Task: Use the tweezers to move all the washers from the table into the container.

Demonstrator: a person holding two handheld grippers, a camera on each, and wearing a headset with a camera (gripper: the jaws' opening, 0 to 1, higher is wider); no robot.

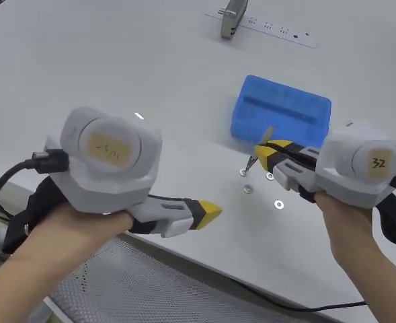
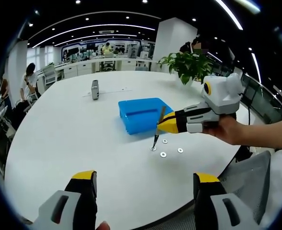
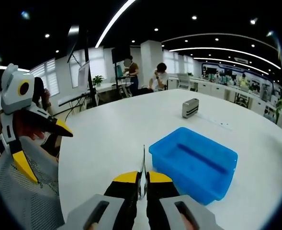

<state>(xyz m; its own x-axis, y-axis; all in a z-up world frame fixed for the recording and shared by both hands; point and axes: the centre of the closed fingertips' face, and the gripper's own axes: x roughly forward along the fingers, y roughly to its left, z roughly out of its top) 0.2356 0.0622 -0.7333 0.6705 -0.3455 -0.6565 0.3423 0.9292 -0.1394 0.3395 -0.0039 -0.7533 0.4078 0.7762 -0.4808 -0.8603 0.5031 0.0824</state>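
though near, washers [image 1: 279, 204] below hand-held gripper [image 1: 263, 150]

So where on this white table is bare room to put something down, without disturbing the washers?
The widest free patch is the white table left of the blue plastic container, up to the white power strip. Crowded: the front of the container, where small metal washers lie by the tip of the thin tweezers in the right gripper.
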